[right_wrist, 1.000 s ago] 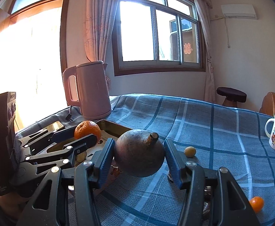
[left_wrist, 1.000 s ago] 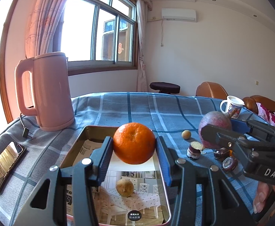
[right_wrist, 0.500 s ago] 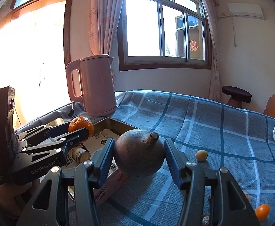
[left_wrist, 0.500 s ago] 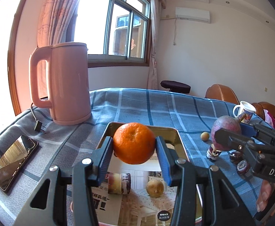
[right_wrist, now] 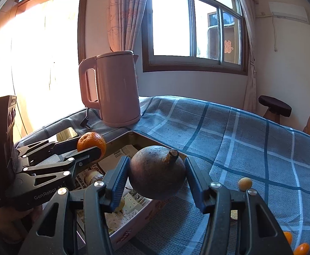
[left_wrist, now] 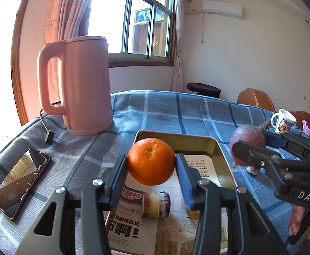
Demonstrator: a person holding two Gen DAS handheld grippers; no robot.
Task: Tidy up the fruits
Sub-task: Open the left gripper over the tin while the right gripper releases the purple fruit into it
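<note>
My left gripper (left_wrist: 151,165) is shut on an orange (left_wrist: 151,161) and holds it above the metal tray (left_wrist: 176,141). The tray is lined with printed paper and holds a purple-ended cut piece (left_wrist: 155,205) and a small yellow fruit, partly hidden. My right gripper (right_wrist: 156,175) is shut on a round dark purple fruit with a stem (right_wrist: 157,172), over the tray's right edge (right_wrist: 133,227). That fruit also shows in the left wrist view (left_wrist: 247,141). The orange shows in the right wrist view (right_wrist: 91,142).
A pink kettle (left_wrist: 78,82) with its plug stands behind the tray on the blue checked cloth. A phone (left_wrist: 21,180) lies at the left. A mug (left_wrist: 282,121) stands far right. A small yellow fruit (right_wrist: 244,183) and small oranges (right_wrist: 301,248) lie right of the tray.
Both grippers have moved left and forward toward the kettle, each still holding its fruit. The tray has shifted right in the left wrist view, and the kettle looms larger.
</note>
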